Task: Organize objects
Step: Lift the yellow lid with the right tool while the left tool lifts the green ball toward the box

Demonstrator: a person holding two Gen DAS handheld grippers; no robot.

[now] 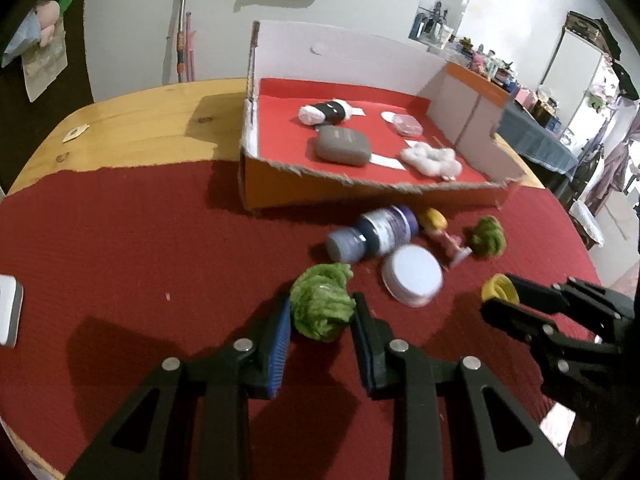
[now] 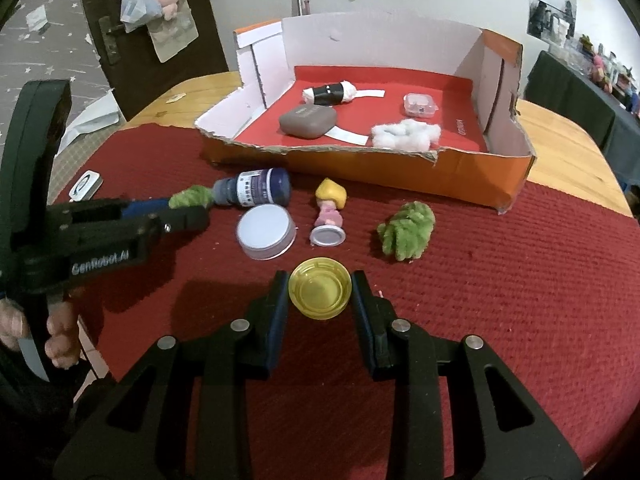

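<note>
Sideways, blue bottle (image 2: 256, 192) (cap toward left claw (image 2: 202, 208)), parallel to box front (image 2: 360, 160).

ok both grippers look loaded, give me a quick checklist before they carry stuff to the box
1. Left gripper shut on the green fuzzy ball: ok, pads press both sides.
2. Right gripper shut on the yellow lid: ok, held by its rim.
3. Free floor in the cardboard box: ok, bare red patches show beside the grey case and cotton.
4. Path to the box: not ok straight ahead; the blue bottle, white jar and doll lie in between, so go over them.
5. Whether either item is lifted off the cloth: cannot tell.
</note>
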